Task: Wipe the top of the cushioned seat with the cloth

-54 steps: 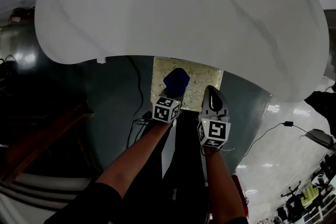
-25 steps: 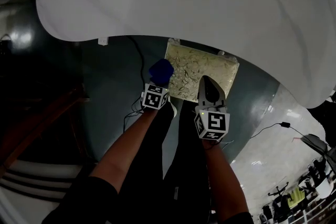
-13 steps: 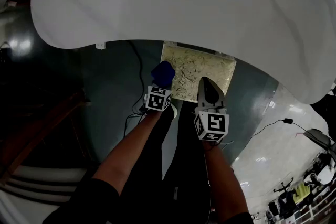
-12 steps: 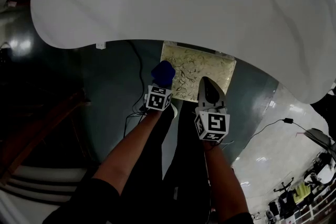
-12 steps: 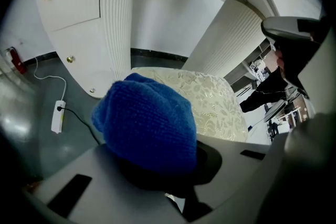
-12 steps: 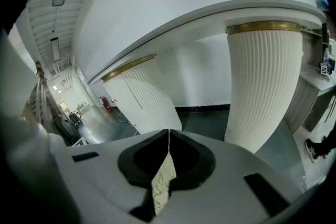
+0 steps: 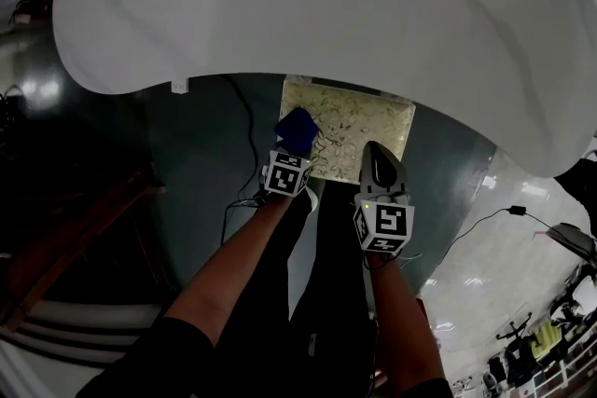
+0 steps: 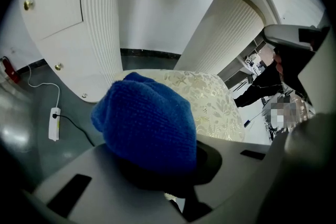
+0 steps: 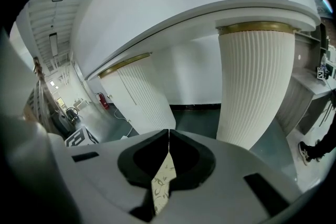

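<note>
At pale floral cushioned seat (image 7: 359, 121), left gripper (image 7: 292, 158) clamps bunched blue cloth (image 7: 297, 130); right gripper (image 7: 376, 154) closed

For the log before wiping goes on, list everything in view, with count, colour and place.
cushioned seat: one, cream with leaf pattern, on the floor under the tabletop's edge
cloth: one, blue, at the seat's left edge
tabletop: one, white, across the top of the head view
fluted columns: two, white, under the tabletop
cable: one, dark, on the floor left of the seat
power strip: one, white, on the floor
floor: grey, glossy
left gripper: one, grey, fingers shut on the cloth
right gripper: one, grey, fingers together, empty
forearms: two, bare, bottom centre
</note>
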`<state>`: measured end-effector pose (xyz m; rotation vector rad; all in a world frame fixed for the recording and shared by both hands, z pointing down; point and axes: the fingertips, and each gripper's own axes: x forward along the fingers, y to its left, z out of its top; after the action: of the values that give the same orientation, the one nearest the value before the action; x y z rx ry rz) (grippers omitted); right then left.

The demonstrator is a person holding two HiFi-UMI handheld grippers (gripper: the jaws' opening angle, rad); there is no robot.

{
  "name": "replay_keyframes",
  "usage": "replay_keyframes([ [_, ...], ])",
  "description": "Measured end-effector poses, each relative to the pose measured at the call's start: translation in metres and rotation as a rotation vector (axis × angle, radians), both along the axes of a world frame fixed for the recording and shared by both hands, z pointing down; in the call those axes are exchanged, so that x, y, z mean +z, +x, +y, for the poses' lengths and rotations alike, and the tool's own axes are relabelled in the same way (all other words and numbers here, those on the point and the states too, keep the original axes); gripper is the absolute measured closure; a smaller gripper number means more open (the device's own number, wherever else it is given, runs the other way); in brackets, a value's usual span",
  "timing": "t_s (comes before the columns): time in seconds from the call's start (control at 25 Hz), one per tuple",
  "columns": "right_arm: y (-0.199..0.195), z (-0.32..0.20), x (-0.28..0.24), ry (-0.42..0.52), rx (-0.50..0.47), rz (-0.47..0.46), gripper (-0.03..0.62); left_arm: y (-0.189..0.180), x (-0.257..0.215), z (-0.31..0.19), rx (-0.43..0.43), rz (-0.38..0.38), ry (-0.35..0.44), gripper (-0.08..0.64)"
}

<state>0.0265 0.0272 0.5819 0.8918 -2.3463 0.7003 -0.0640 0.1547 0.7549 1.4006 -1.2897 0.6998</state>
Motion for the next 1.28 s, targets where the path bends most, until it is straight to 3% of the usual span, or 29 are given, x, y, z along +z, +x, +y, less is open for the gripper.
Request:
replay_keyframes([
  [0.44, 0.032, -0.018, 0.004, -0.011, 0.061, 0.008, 0.555, 0.028, -0.003, -0.019, 0.048, -0.016, 0.023, 0.52],
  [0.68, 0.035, -0.038, 0.001, 0.005, 0.08, -0.008, 0.555, 0.047, 0.0, -0.03, 0.009, 0.036, 0.02, 0.52],
  [0.88, 0.044, -0.043, 0.001, 0.004, 0.085, -0.015, 0.555, 0.069, 0.001, -0.037, 0.04, 0.042, 0.024, 0.52],
  [1.28, 0.065, -0.031, 0.011, -0.036, 0.089, -0.022, 0.555, 0.092, 0.003, -0.045, -0.04, 0.058, 0.017, 0.52],
])
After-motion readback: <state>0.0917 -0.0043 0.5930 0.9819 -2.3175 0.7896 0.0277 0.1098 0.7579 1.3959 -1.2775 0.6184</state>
